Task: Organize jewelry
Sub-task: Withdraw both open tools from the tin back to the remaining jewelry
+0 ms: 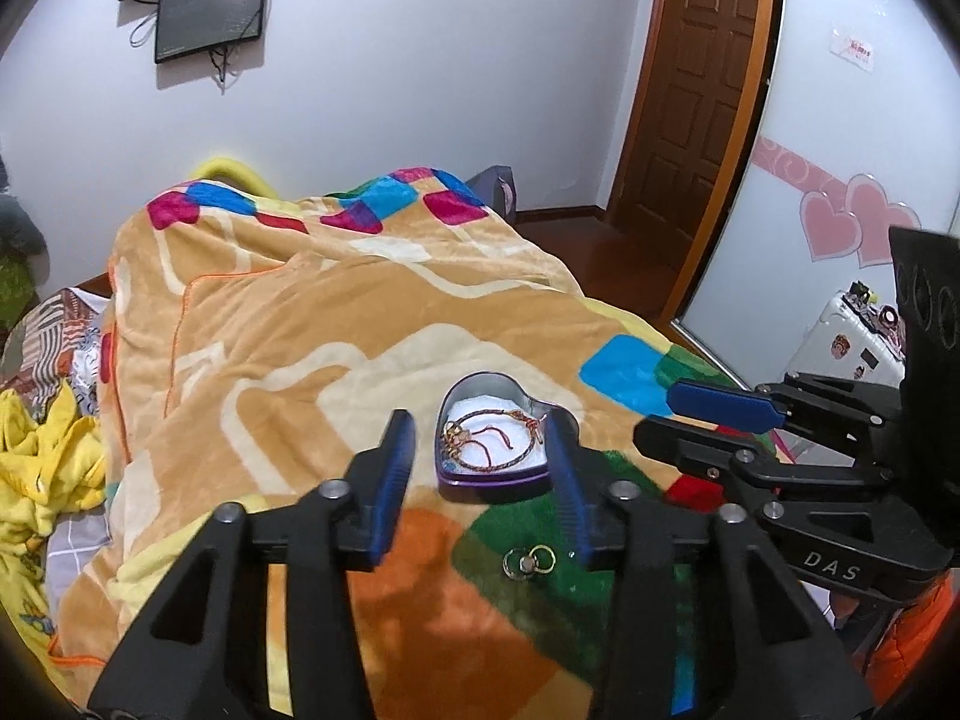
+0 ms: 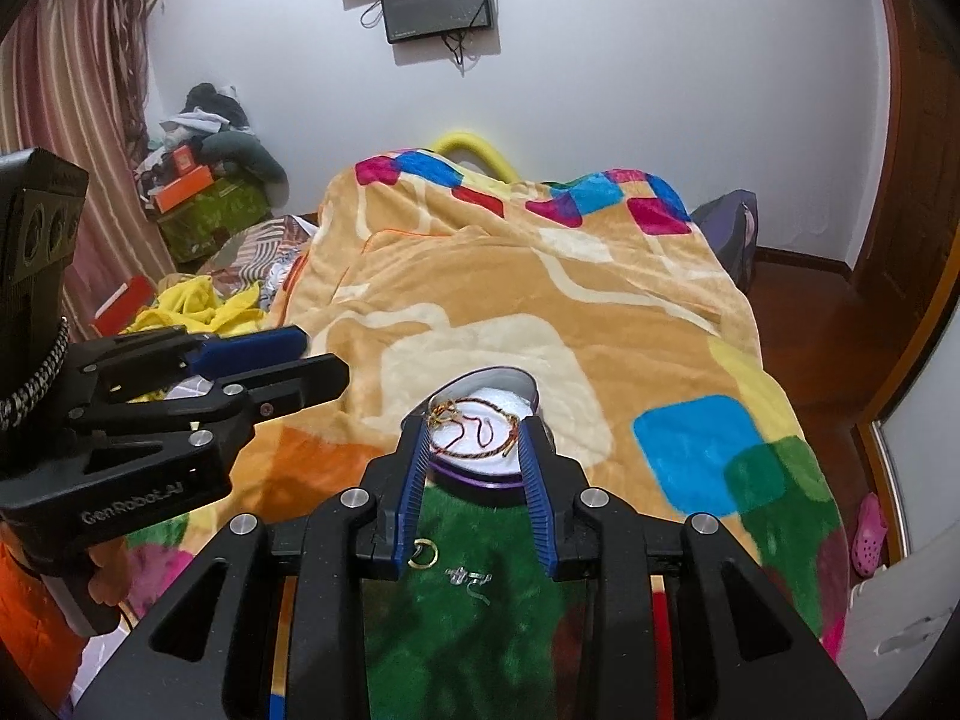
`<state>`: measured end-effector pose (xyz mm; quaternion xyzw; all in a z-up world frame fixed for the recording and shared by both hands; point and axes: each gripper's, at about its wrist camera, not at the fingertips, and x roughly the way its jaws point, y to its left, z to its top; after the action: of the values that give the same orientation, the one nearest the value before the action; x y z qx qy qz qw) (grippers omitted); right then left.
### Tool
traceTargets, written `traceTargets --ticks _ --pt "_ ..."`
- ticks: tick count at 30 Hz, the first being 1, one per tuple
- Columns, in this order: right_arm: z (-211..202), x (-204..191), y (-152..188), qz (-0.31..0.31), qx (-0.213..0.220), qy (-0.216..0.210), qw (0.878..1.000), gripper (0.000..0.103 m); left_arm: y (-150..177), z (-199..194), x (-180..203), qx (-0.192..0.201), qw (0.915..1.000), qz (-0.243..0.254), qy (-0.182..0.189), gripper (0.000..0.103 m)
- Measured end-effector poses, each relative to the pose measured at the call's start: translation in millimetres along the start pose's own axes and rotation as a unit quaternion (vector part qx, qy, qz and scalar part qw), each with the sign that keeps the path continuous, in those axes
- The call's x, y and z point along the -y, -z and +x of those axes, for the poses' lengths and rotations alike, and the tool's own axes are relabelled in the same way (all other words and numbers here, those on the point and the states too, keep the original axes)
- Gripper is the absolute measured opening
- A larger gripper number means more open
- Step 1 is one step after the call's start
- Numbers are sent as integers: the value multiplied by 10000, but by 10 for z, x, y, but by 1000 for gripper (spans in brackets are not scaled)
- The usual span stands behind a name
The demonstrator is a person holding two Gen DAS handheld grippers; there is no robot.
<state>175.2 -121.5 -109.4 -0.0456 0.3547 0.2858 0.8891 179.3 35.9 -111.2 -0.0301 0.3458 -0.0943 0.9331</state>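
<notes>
Left wrist view: heart-shaped metal tin [image 1: 493,474] on a fuzzy patchwork blanket [image 1: 270,330].
Braided cord bracelets [image 1: 480,435] inside; left tongs [image 1: 480,480] and right tongs [image 2: 474,480] both open, empty.

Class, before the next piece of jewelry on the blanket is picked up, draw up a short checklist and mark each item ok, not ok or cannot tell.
1. Heart-shaped tin open, no lid on it: ok.
2. Braided cord bracelet lies inside the tin on its white lining: ok.
3. Left gripper empty, jaws apart: ok.
4. Right gripper empty, jaws apart: ok.
5. Linked rings and the small silver piece put away: not ok, both lie on the green patch of the blanket.
6. Whether the silver piece is a pair or one item: cannot tell.
</notes>
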Motion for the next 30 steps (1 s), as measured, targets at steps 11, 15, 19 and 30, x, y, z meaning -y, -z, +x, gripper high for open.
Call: traceTargets --ticks 11,15,19,30 --pt "140 57 392 221 -509 -7 9985 35 425 90 -106 -548 9982 -214 -68 45" --pt "302 68 570 291 -865 -53 9958 35 593 186 -127 -776 9966 -271 -59 45" --pt "423 38 709 309 -1135 -99 9930 35 688 229 -120 -883 9957 -269 -49 45" --pt "554 12 737 345 -1121 -73 9931 35 788 314 -106 -933 9953 -246 71 43"
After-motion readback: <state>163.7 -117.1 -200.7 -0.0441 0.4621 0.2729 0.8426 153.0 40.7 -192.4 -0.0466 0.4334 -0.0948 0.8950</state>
